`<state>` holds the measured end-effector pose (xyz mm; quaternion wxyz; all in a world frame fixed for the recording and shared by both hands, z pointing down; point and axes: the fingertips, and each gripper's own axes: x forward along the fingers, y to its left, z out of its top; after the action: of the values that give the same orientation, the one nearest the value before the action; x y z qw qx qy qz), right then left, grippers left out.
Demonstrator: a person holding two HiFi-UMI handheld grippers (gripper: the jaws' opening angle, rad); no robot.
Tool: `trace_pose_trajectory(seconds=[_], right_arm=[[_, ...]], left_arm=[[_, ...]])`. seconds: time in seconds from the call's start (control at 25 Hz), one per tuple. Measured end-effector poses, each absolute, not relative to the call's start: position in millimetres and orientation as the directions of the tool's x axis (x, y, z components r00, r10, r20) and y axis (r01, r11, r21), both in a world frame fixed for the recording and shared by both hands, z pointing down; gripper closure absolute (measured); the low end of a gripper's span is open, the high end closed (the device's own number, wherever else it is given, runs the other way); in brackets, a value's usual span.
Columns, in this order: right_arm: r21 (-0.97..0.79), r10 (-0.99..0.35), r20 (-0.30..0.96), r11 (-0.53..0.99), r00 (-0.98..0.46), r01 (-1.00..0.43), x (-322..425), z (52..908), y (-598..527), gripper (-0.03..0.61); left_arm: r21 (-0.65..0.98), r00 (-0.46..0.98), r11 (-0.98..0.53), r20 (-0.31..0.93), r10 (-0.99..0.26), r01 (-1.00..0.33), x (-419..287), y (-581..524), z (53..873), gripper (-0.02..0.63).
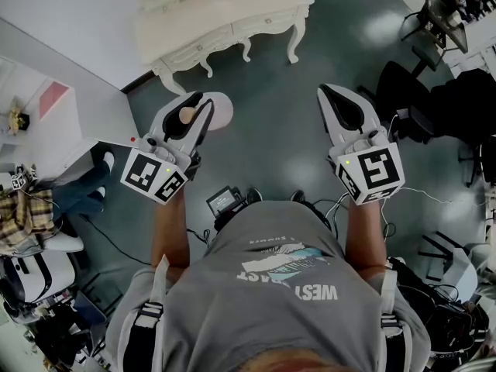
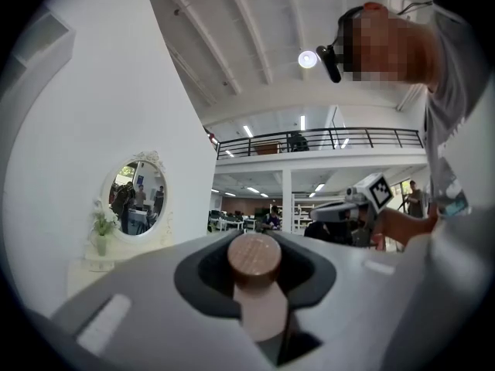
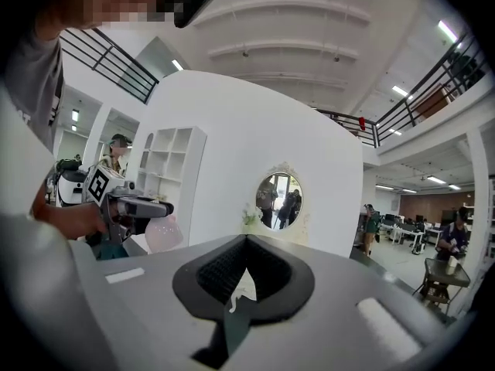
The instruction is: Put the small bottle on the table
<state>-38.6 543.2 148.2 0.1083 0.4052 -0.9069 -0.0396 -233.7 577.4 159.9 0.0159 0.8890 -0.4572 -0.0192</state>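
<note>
My left gripper (image 1: 200, 107) is shut on the small bottle: its brown round cap (image 2: 254, 257) sits between the dark pads, and its pale pink body (image 1: 221, 111) sticks out past the jaw tips. From the right gripper view the pink bottle (image 3: 164, 234) hangs below the left gripper (image 3: 135, 205). My right gripper (image 1: 325, 93) is held level with the left one, jaw tips together, nothing between them (image 3: 247, 240). The white ornate table (image 1: 225, 18) stands ahead on the grey floor, a round mirror (image 2: 138, 199) above it.
A white shelf unit (image 1: 54, 130) stands at the left. Black chairs (image 1: 434, 103) and cables crowd the right. A small device with wires (image 1: 225, 201) lies on the floor by the person's feet. A plant vase (image 2: 101, 230) is on the table.
</note>
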Motion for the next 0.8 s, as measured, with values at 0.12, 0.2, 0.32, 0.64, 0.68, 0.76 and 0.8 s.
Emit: trace_pose_trajectory(seconds=[0.12, 0.2, 0.32, 0.64, 0.68, 0.76, 0.8], right_arm=[[0.159, -0.756, 0.158, 0.654, -0.635, -0.739, -41, 144, 542, 0.575], [0.163, -0.762, 0.158, 0.647, -0.628, -0.745, -43, 143, 540, 0.575], [0.167, -0.768, 0.166, 0.640, -0.619, -0.750, -41, 146, 535, 0.575], [0.163, -0.763, 0.146, 0.646, -0.630, -0.745, -18, 145, 505, 0.575], [0.161, -0.760, 0.141, 0.650, -0.635, -0.742, -15, 146, 500, 0.575], [0.153, -0.749, 0.137, 0.663, -0.648, -0.733, -7, 145, 488, 0.575], [0.147, -0.742, 0.138, 0.670, -0.656, -0.728, -4, 146, 482, 0.575]], left_arm=[[0.049, 0.586, -0.586, -0.026, -0.810, -0.809, -241, 577, 160, 0.522], [0.051, 0.587, -0.588, -0.028, -0.809, -0.807, -245, 575, 161, 0.522], [0.059, 0.591, -0.591, -0.026, -0.806, -0.804, -245, 571, 165, 0.522], [0.059, 0.579, -0.579, -0.011, -0.815, -0.813, -224, 552, 168, 0.522], [0.058, 0.573, -0.573, -0.009, -0.819, -0.818, -220, 548, 168, 0.522], [0.056, 0.560, -0.559, -0.004, -0.829, -0.827, -213, 540, 167, 0.522], [0.055, 0.553, -0.552, -0.001, -0.833, -0.832, -208, 535, 167, 0.522]])
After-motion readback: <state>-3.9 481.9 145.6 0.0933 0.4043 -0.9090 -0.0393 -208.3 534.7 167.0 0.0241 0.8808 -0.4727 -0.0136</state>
